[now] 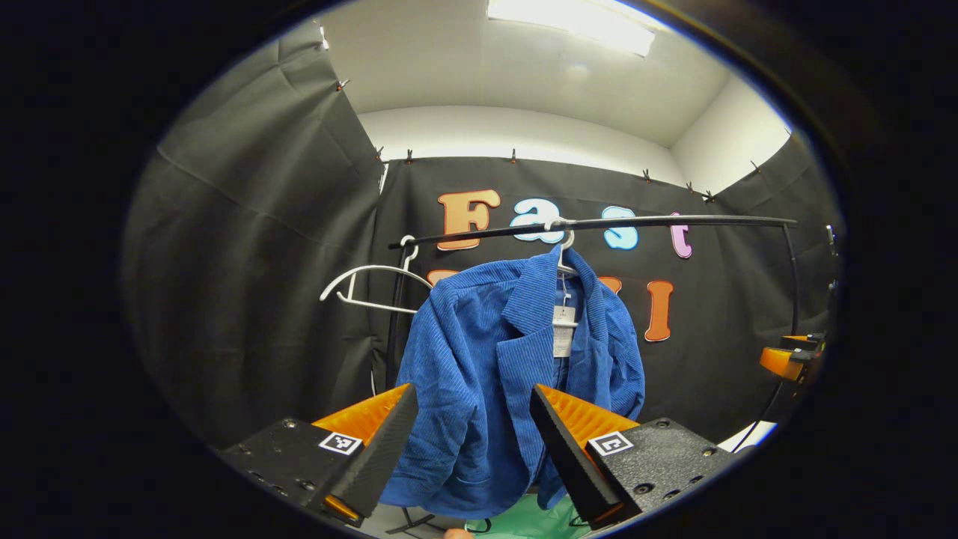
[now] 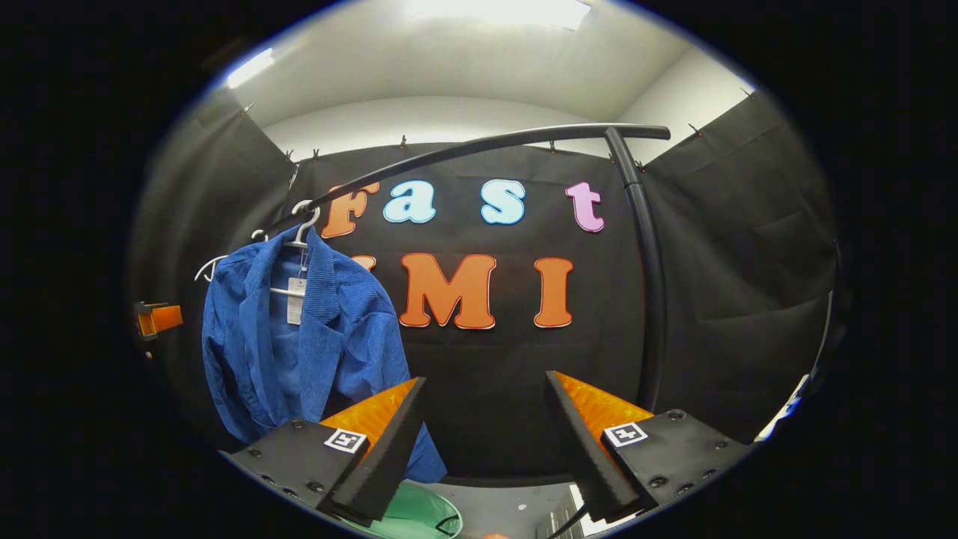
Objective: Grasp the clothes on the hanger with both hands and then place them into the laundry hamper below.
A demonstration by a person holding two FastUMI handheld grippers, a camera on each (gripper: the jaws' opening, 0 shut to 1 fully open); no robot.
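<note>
Clothes here means one blue corduroy jacket (image 1: 516, 374), which hangs on a white hanger (image 1: 563, 238) hooked over the black rail (image 1: 673, 220) of a garment rack, roughly midway along the rail in the left gripper view and toward the rail's left end in the right gripper view. A second, bare white hanger (image 1: 370, 288) sits at the rail's left end, just beside the jacket's shoulder. The left gripper (image 1: 473, 412) has its two fingers spread wide, framing the jacket's lower front but apart from the cloth as far as can be judged. The right gripper (image 2: 485, 400) is likewise spread and pinches nothing; it faces the wall cloth between jacket and rack upright (image 2: 650, 284), with the jacket off to its left. By my reading the task has barely begun: no grasp is made, the jacket is still on its hanger, and both the two-handed grasp and the drop into the hamper remain. The laundry hamper (image 2: 419, 516) is mostly cut off: a pale green rim shows at the bottom edge below the jacket's hem, so its depth and opening cannot be made out. The jacket's far sleeve and back are hidden by its own folds, and a paper tag (image 1: 563, 329) at the collar is too small to read.
</note>
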